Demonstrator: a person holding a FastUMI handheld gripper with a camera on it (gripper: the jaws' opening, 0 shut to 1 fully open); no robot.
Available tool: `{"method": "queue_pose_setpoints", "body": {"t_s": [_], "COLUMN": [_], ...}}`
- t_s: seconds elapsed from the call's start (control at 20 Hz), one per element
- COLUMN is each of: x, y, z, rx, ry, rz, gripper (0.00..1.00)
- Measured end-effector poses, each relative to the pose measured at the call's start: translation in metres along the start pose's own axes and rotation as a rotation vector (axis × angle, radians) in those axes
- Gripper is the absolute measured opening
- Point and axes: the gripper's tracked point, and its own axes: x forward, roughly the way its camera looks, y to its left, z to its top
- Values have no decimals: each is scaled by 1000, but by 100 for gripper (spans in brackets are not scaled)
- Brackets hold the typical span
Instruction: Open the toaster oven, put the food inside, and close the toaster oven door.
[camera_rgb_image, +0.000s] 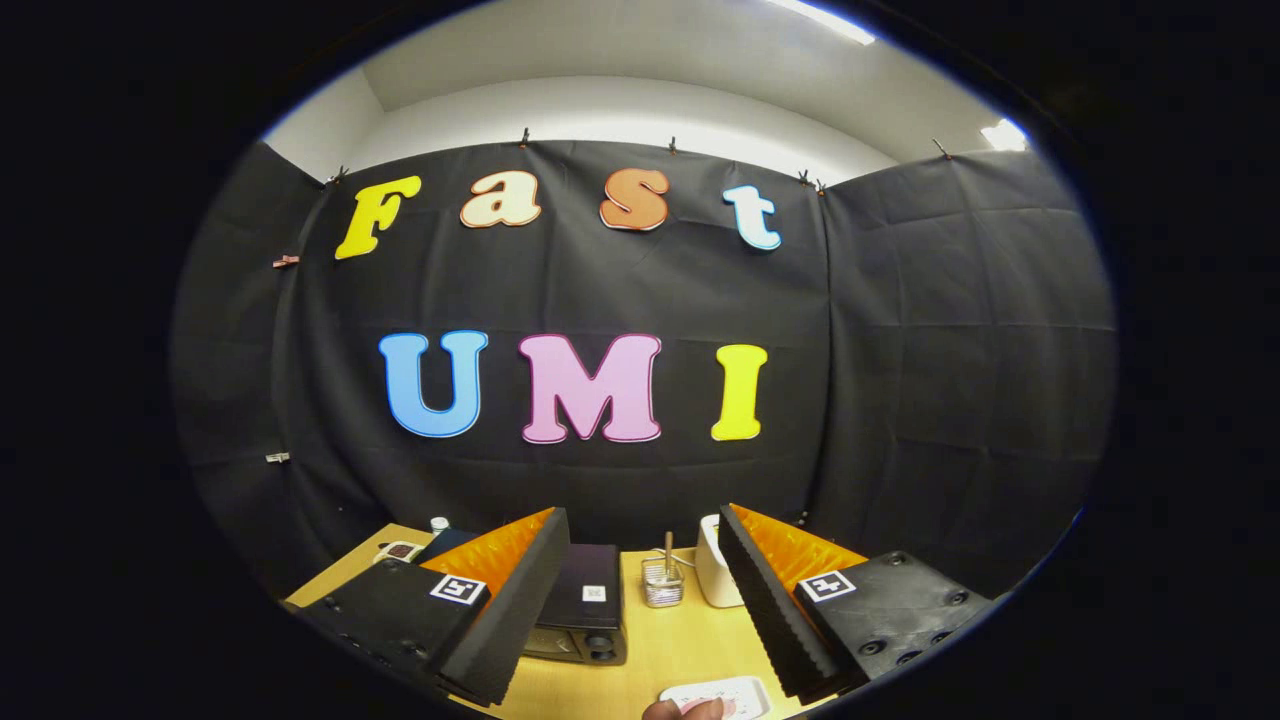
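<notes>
Wooden table (690, 640) | gripper (640, 600) spread, empty | toaster oven (585, 610), mesh cup (662, 582) beyond

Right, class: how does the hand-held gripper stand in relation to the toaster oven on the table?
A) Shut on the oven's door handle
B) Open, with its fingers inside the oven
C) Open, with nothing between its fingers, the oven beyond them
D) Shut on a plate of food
C: the hand-held gripper is spread wide over bare table, the dark toaster oven beyond its fingers.

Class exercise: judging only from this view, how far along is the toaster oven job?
Done: nothing visibly. In hand: the open gripper holds nothing, raised above the wooden table. Left: opening the dark box-shaped toaster oven beyond the fingers, loading food from the white plate, closing the door.
</notes>
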Motion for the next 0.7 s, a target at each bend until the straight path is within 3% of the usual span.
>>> {"method": "queue_pose_setpoints", "body": {"t_s": [0.5, 0.7], "x": [29, 43], "y": [117, 153], "z": [-59, -127], "rx": [62, 41], "ry": [-3, 110], "rz": [94, 109], "gripper": [97, 98]}}
